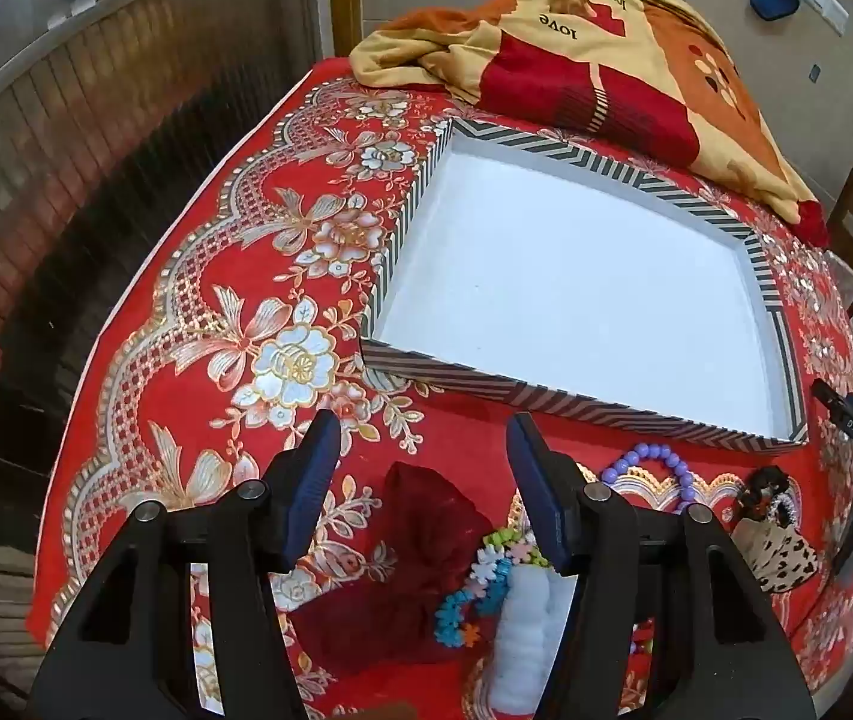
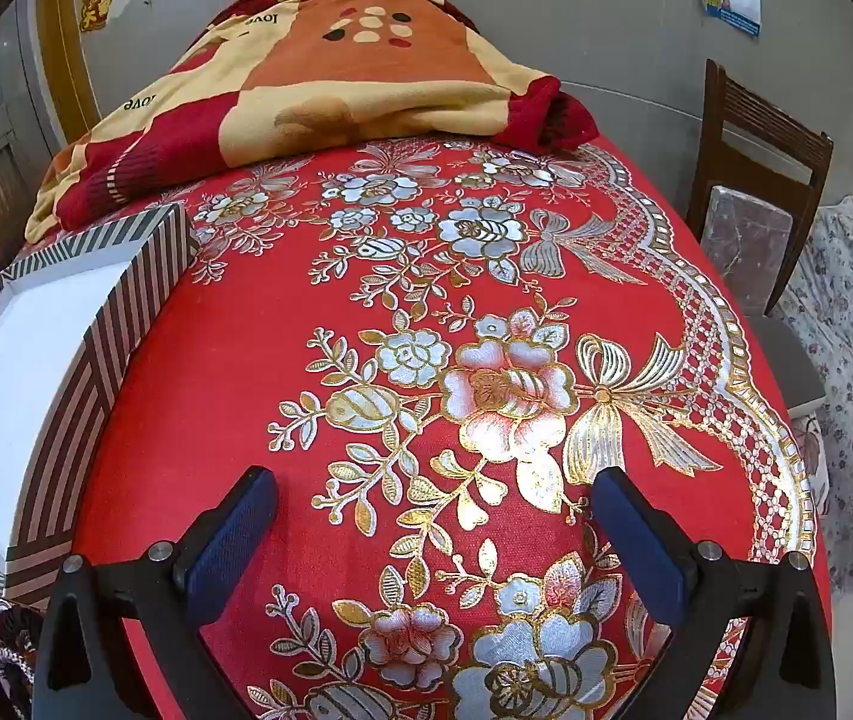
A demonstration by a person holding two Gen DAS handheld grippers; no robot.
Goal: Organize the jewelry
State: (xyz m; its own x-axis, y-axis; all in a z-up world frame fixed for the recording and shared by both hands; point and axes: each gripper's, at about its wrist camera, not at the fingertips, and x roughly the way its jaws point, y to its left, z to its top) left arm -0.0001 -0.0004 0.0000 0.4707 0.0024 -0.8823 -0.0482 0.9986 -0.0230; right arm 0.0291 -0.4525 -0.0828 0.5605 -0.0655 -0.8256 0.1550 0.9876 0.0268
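A shallow striped box (image 1: 582, 402) with a bare white inside sits on the red floral tablecloth (image 1: 198, 324). My left gripper (image 1: 423, 438) is open and empty, just in front of the box. Below it lie a dark red mesh pouch (image 1: 420, 516), a multicoloured flower bracelet (image 1: 480, 588) and a white fluffy scrunchie (image 1: 525, 630). A purple bead bracelet (image 1: 654, 468) and a spotted scrunchie (image 1: 780, 552) lie to the right. My right gripper (image 2: 435, 492) is open and empty over bare cloth, right of the box (image 2: 60, 330).
A folded red and yellow blanket (image 1: 606, 48) lies at the far end of the table, also in the right wrist view (image 2: 318, 84). A wooden chair (image 2: 762, 180) stands at the table's right side. The table's left edge drops beside a slatted wall (image 1: 66, 180).
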